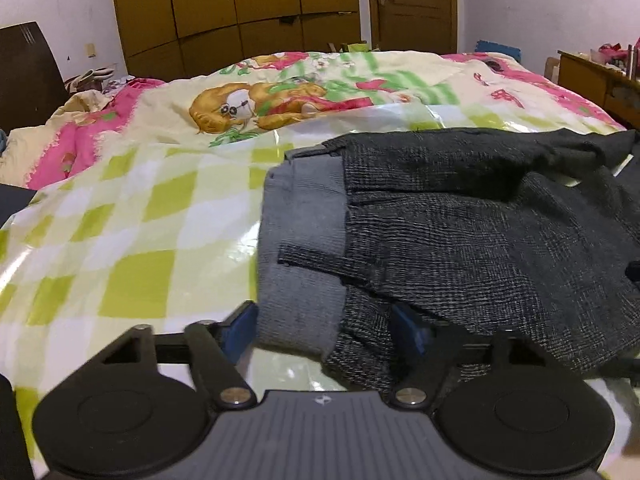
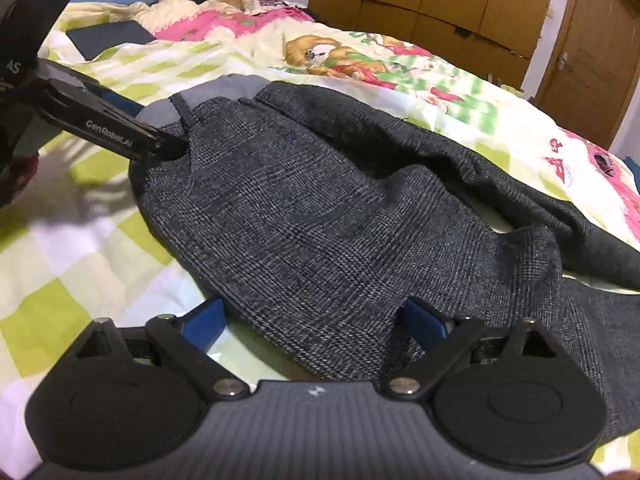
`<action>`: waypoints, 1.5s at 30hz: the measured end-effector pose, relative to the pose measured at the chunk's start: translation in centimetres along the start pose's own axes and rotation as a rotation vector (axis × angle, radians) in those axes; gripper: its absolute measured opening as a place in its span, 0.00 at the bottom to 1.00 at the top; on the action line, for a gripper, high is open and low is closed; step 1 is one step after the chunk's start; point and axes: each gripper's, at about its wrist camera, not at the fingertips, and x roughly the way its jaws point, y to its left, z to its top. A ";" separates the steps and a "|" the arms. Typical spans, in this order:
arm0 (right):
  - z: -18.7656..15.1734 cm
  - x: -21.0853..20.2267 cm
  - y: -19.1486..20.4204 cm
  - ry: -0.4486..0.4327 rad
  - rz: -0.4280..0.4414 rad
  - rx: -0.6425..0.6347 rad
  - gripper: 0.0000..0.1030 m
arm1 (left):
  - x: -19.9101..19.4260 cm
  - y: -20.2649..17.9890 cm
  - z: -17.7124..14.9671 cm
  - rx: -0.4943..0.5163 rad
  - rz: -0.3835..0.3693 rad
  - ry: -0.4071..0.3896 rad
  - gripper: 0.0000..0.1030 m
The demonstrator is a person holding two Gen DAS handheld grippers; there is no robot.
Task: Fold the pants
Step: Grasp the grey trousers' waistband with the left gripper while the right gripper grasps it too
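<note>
A: Where were the pants [image 2: 304, 208]?
B: Spread near the bed's [image 1: 120, 240] front edge, both hand-held grippers, left [image 1: 324, 330] and right [image 2: 312, 324], gaping around cloth, gripping nothing.
A: Advice?
B: Pinch both layers squarely first.

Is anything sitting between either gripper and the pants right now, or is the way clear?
Nothing visible stands in the way. The pants lie on the checked cover, and their near edge already sits between the open jaws of the left gripper and of the right gripper. The pads do not appear to be pressing yet.
</note>
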 end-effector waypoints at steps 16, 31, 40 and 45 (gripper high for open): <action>1.2 2.0 0.7 0.003 -0.037 -0.056 0.60 | 1.0 0.1 0.4 0.021 -0.008 0.042 0.68; 1.0 -4.2 8.2 0.136 0.278 0.002 0.10 | -9.4 4.1 -4.6 0.017 0.060 0.121 0.62; -0.4 -7.2 13.6 0.140 0.400 0.074 0.24 | -15.7 6.5 -10.4 -0.073 0.202 0.169 0.68; -1.2 -10.4 8.3 0.087 0.364 0.240 0.36 | -17.9 5.4 -9.7 -0.080 0.259 0.117 0.68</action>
